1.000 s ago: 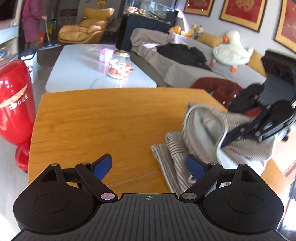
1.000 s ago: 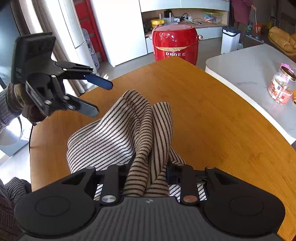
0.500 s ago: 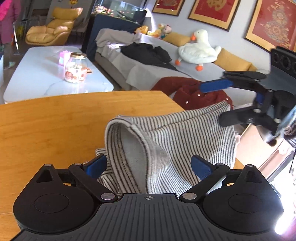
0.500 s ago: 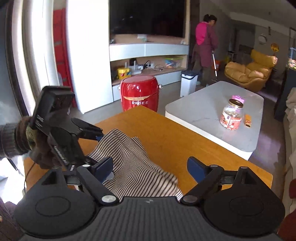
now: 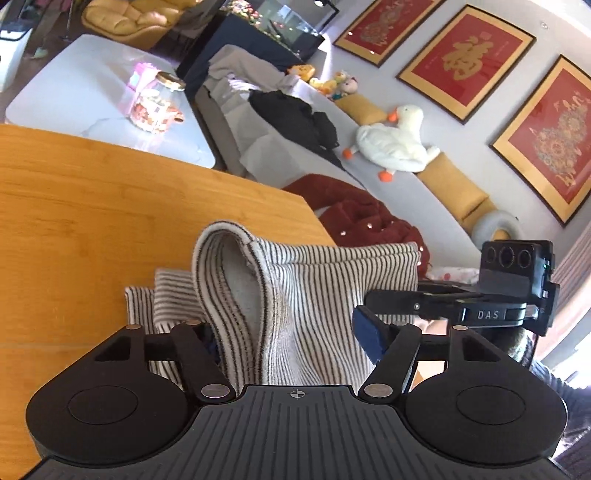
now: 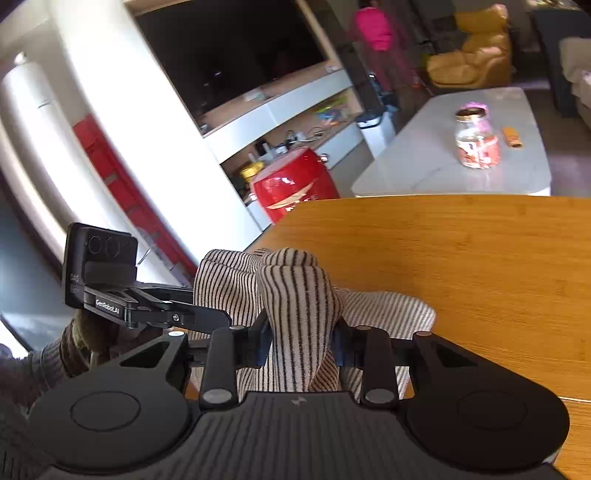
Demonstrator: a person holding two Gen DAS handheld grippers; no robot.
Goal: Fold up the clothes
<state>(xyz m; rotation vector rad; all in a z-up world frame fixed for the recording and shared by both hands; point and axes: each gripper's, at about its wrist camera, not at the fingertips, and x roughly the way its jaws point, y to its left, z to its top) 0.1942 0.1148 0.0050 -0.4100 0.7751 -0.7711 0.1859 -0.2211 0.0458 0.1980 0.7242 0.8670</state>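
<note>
A cream garment with thin black stripes (image 5: 314, 280) is bunched at the near corner of the wooden table (image 5: 92, 221). A thick fold of it stands up between the fingers of my left gripper (image 5: 288, 339). The fingers have closed partway and press on the fold from both sides. In the right wrist view, my right gripper (image 6: 299, 343) is shut tight on another bunch of the striped garment (image 6: 295, 288) above the table (image 6: 480, 266). The grippers face each other. The right gripper (image 5: 365, 299) reaches into the cloth from the right, and the left gripper (image 6: 221, 317) from the left.
A white coffee table carries a glass jar (image 5: 155, 107) (image 6: 476, 144). A sofa behind the table corner holds a dark red garment (image 5: 362, 214) and a plush duck (image 5: 395, 140). A red appliance (image 6: 291, 184) stands on the floor. A person in pink (image 6: 373, 26) is far off.
Both grippers stood open half a second ago. The right has now shut on the garment, and the left has narrowed onto the upright fold. Both have tilted and moved closer together.
</note>
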